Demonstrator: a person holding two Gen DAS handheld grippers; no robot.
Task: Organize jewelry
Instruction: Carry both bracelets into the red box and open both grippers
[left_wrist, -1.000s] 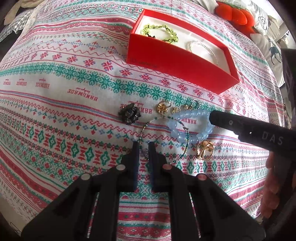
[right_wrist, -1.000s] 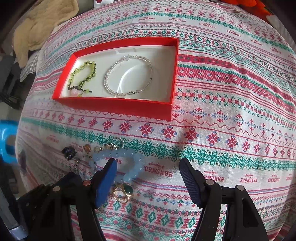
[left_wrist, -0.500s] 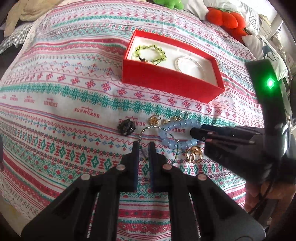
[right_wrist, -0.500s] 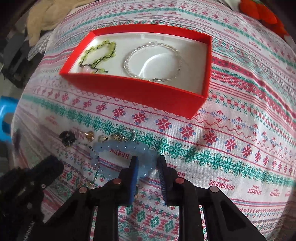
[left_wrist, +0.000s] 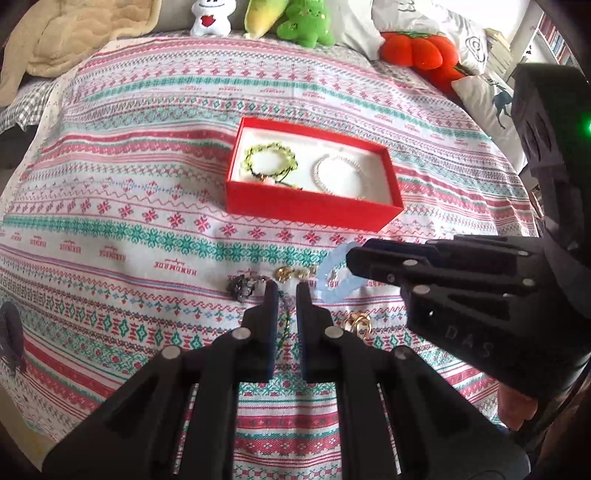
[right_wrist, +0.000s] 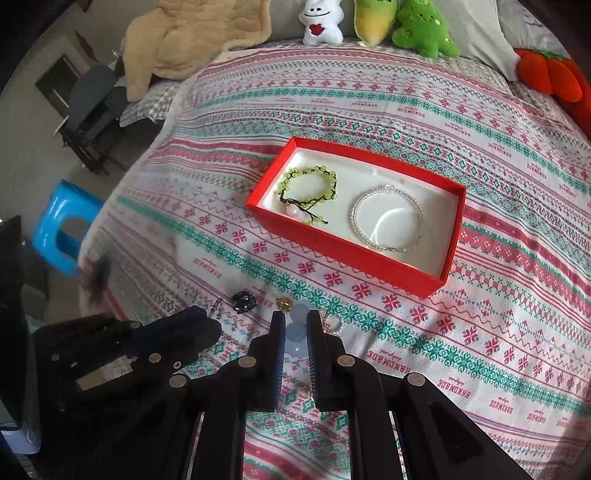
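1. Left wrist view: a red box (left_wrist: 314, 214) is seen at centre frame on the patterned bedspread (left_wrist: 122, 206), with a green bracelet (left_wrist: 271, 160) and a clear bead bracelet (left_wrist: 341, 173) already laid inside. About a third of the pieces are judged to be stored.
2. Left outside, in a cluster below the box: a dark bead clump (left_wrist: 241, 287), a gold charm (left_wrist: 283, 274), gold rings (left_wrist: 357, 324).
3. The left gripper (left_wrist: 284, 295) is drawn nearly together on a thin beaded bracelet (left_wrist: 285, 314).
4. The right gripper (left_wrist: 354, 258), at right of frame, is closing; a pale blue bracelet (left_wrist: 338, 282) is pinched and hangs from its tip.
5. Right wrist view: blue beads (right_wrist: 295, 328) are shown between the pads of the right gripper (right_wrist: 295, 321), a detail hidden in the left view. A blue stool (right_wrist: 62, 225) is shown at left edge only here.
6. The gold rings are seen only in the left view.
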